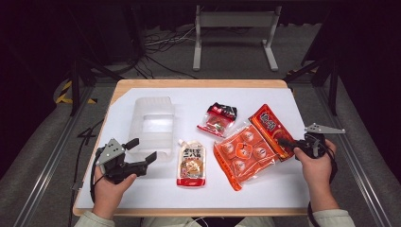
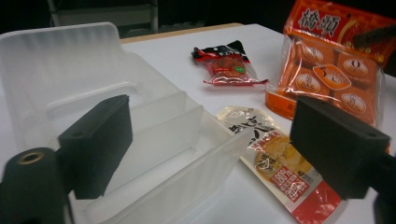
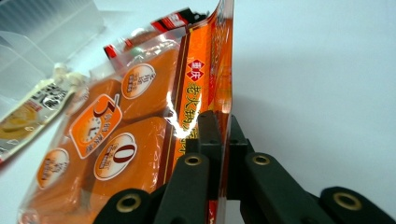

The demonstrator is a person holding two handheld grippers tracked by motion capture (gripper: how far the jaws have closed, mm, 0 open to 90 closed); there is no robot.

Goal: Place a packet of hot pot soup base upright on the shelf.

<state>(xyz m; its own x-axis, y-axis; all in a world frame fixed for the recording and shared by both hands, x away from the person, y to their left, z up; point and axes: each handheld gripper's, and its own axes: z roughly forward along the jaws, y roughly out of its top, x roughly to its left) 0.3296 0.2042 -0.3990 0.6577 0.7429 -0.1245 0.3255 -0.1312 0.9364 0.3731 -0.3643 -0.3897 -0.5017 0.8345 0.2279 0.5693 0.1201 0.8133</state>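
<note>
A large orange snack bag (image 1: 246, 149) lies right of centre on the white table; my right gripper (image 1: 287, 142) is shut on its red header edge. In the right gripper view the jaws pinch that edge of the bag (image 3: 140, 135), right gripper (image 3: 219, 128) holding it upright. My left gripper (image 1: 142, 151) stands open at the near corner of a clear plastic bin (image 1: 152, 125). In the left gripper view the bin (image 2: 116, 126) lies between and behind the spread jaws of the left gripper (image 2: 210, 135). A white-and-red sauce pouch (image 1: 191, 164) lies beside the bin.
A small red-and-black snack packet (image 1: 218, 119) lies behind the orange bag, also seen as the packet (image 2: 227, 63) in the left gripper view. The pouch (image 2: 275, 163) lies right of the bin. The white mat covers a wooden table (image 1: 198, 83); a metal frame (image 1: 235, 28) stands beyond.
</note>
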